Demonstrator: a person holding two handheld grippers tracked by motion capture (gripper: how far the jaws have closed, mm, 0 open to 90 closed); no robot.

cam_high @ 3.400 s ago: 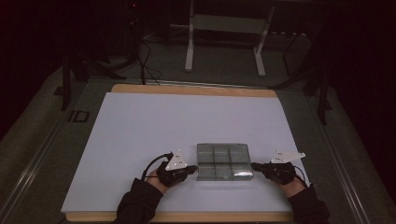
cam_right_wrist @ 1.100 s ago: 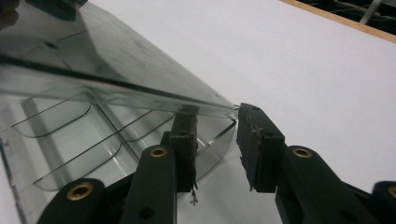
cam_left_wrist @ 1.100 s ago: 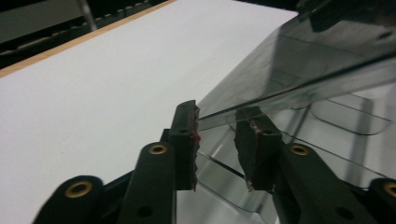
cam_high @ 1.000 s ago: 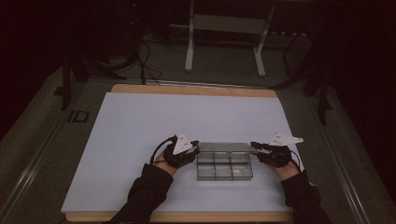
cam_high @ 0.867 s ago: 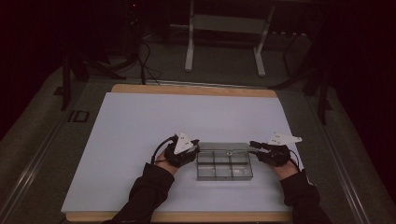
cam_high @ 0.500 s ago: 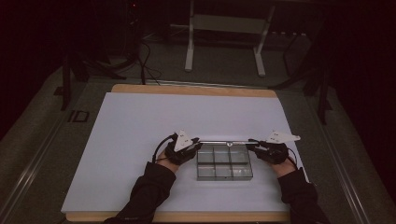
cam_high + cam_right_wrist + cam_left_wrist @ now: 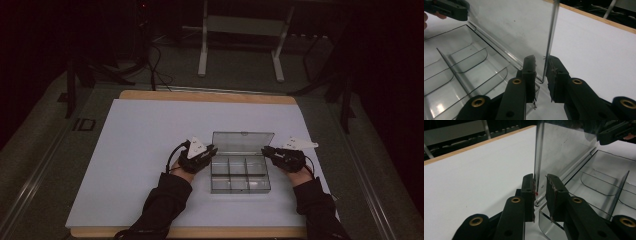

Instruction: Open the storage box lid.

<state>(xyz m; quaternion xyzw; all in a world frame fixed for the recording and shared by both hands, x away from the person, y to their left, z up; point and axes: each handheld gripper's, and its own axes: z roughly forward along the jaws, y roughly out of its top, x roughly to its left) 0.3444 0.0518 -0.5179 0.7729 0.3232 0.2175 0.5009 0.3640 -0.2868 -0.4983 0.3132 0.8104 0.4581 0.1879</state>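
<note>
Box (image 7: 240,175) on table (image 7: 140,150) btwn both grippers, lid (image 7: 243,142) upright behind.

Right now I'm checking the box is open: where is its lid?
In the high view the clear lid stands raised at the far edge of the compartment box, near the table's front edge, between the left gripper and right gripper.

white-topped table (image 7: 150,150) carries what looks like a clear compartment box (image 7: 240,172).
</note>
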